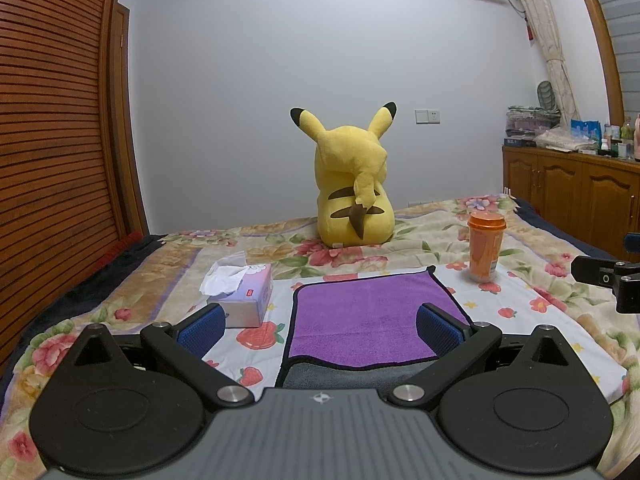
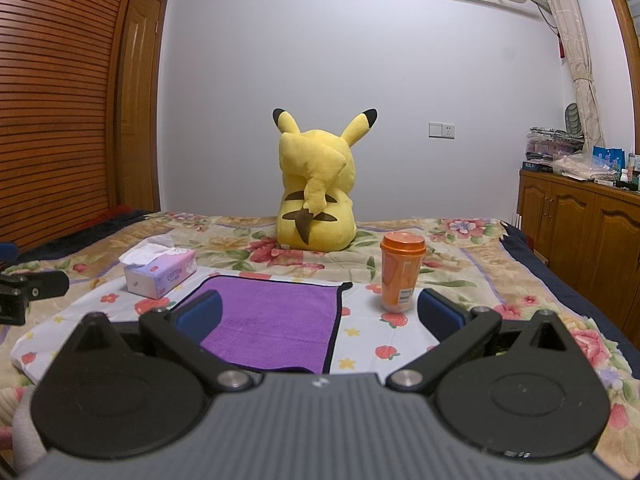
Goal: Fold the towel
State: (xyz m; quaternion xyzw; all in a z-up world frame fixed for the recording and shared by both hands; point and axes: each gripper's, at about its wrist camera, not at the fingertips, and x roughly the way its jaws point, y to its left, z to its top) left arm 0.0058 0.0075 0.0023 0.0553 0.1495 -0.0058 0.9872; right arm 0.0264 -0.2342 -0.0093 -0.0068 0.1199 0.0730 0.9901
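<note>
**A:** What do you get from the left wrist?

**B:** My left claw (image 1: pixel 320 326) hangs wide, nothing between its blue pads (image 1: pixel 202 330). The purple towel (image 1: pixel 368 316) lies on the bed (image 1: pixel 560 320) straight ahead, atop a strawberry-print sheet (image 1: pixel 500 304). Its near edge shows a grey underside strip, so I judge one fold is already laid, though I can't be sure. A tissue box (image 1: pixel 246 292) sits just left of it, an orange cup (image 1: pixel 485 248) near its far right corner, a yellow plush (image 1: pixel 352 188) well behind. The right claw's tip pokes in at the frame's right edge.

**A:** And the right wrist?

**B:** My right claw (image 2: pixel 320 312) is spread wide too, holding nothing. Here the towel (image 2: pixel 276 320) sits to the left of centre, its right edge running between the fingers; the orange cup (image 2: pixel 400 274) stands just beside the right-hand finger.

**A:** So which step?

**B:** Between folds, I reckon: both claws hover short of the cloth. The next move calls for dropping each onto a near corner, pinching, then carrying the edge over to the far side, keeping clear of the cup.

**A:** Anything you can't see?

**B:** The towel's near corners vanish under the claw bodies in both views, so I can't tell how many layers lie there
</note>
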